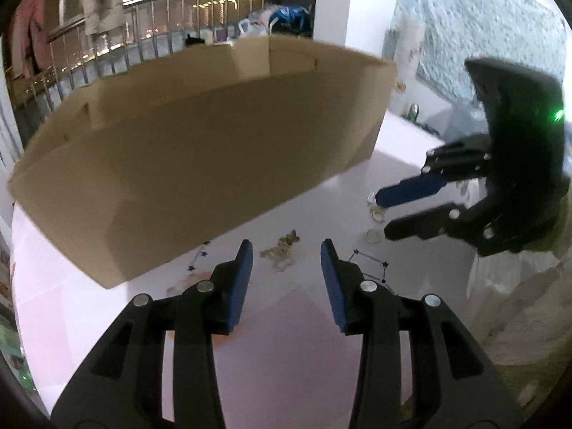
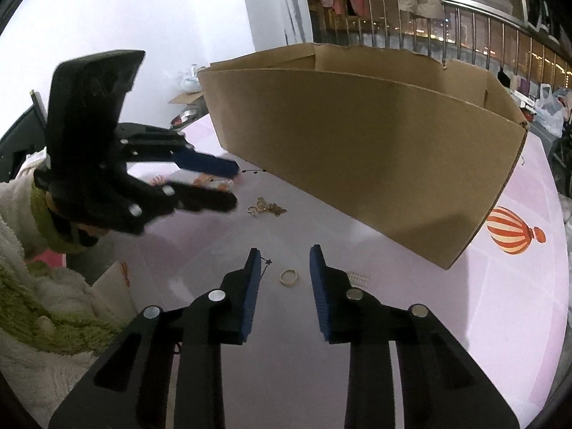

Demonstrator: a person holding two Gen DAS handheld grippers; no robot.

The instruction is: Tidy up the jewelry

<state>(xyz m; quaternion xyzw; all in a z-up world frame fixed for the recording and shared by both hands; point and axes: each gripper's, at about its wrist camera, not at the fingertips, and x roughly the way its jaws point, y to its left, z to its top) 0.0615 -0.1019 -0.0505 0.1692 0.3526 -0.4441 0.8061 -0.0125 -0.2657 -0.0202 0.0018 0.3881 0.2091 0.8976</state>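
A pale pink tabletop (image 1: 286, 339) is filling the left wrist view, with a balcony railing (image 1: 107, 57) and hanging clothes lying beyond it in the dark. A long open cardboard box (image 1: 200, 150) is standing across the far left of the table. The left gripper (image 1: 286, 261) is hovering with its blue-padded fingers apart and nothing between them; just beyond its tips a tangle of gold jewelry (image 1: 280, 252) is lying on the table. A thin black star chain (image 1: 368, 261) is lying beside the right finger. At far right the right gripper (image 1: 382, 214) is reaching in, jaws apart, with gold rings (image 1: 375, 214) near its tips.

In the right wrist view the same table (image 2: 464, 321), printed with an orange striped balloon (image 2: 511, 230), is carrying the box (image 2: 375, 157) on its far side. The right gripper (image 2: 284, 268) is pointing down with fingers apart, not touching the gold ring (image 2: 288, 277) lying between its tips. The left gripper (image 2: 234, 186) is coming in from the left, open, near the gold tangle (image 2: 266, 209). A fluffy white-and-green sleeve (image 2: 43, 286) is showing at near left.
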